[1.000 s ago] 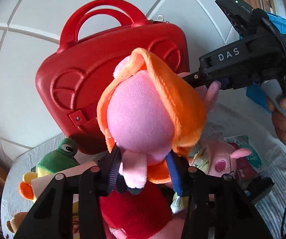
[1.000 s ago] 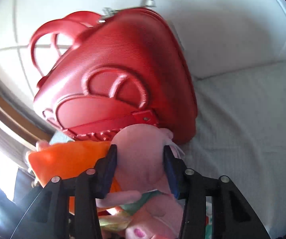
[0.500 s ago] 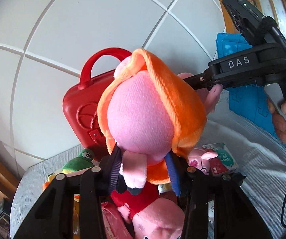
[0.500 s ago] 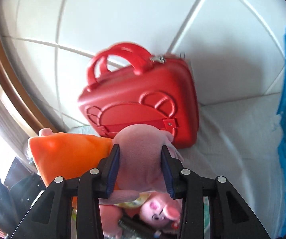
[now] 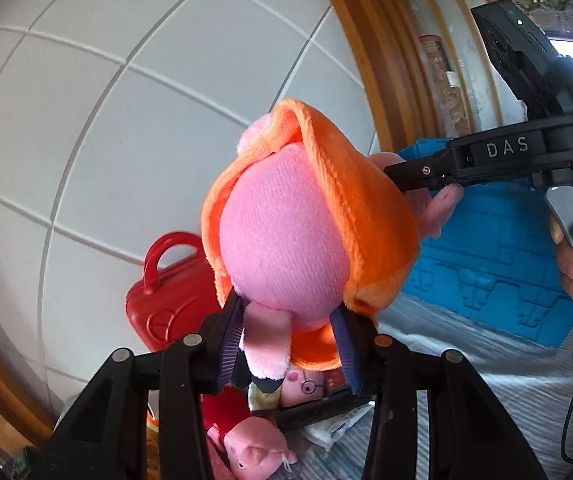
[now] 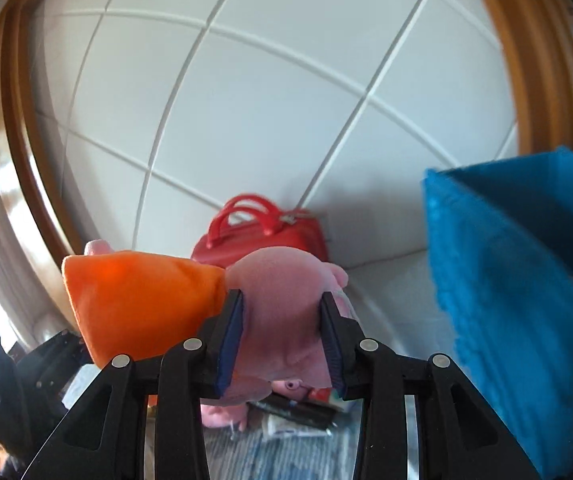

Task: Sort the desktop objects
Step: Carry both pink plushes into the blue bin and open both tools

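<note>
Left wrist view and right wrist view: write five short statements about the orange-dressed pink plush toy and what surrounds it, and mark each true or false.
1. Both grippers hold the pink plush toy in the orange dress. True: left gripper and right gripper both clamp it.
2. The plush lies on the table. False: it is held up in the air.
3. The red hard-shell case with handles stands against the white tiled wall. True.
4. The blue plastic bin is left of the case in the right wrist view. False: right.
5. The case lies open. False: closed.

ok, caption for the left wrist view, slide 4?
Both grippers, left and right, hold the pink plush in its orange dress above the cluttered table, red case and blue bin behind.
</note>
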Tool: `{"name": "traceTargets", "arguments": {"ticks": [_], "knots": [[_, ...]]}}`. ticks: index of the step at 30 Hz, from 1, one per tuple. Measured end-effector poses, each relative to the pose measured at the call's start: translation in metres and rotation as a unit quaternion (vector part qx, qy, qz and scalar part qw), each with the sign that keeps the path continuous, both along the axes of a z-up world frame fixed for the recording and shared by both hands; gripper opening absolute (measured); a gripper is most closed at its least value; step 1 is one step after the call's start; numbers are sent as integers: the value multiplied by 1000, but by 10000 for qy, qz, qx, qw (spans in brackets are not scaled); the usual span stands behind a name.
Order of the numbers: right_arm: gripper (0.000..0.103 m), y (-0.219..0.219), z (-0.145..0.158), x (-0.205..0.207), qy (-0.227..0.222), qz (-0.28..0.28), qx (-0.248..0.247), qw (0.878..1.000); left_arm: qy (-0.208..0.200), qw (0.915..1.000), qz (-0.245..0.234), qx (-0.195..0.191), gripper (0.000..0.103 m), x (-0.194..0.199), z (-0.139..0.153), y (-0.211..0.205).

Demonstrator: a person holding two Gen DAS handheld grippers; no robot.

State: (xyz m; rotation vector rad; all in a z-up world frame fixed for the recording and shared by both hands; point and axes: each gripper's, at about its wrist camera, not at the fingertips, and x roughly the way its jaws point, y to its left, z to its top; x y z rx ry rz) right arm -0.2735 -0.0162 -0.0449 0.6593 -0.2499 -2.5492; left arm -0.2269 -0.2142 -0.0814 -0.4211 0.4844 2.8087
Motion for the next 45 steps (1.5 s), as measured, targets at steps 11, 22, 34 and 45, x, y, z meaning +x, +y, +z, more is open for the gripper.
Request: {"name": "traceTargets", "arguments": {"ticks": [11, 22, 34, 45], "knots": [[36, 147, 84, 138, 807, -1874, -76, 9789, 650, 9834, -1692, 7, 42, 76, 75, 141], [37, 291, 109, 152, 904, -2821, -313, 9546, 608, 9707, -2323, -98, 42, 46, 104, 299], [46, 349, 110, 70, 814, -2796, -279, 9563, 848, 9881, -1274, 162, 77, -40, 138, 361], [70, 334, 81, 100, 1133, -3147, 646, 9402, 980, 9911, -794, 429, 84, -18, 118, 313]]}}
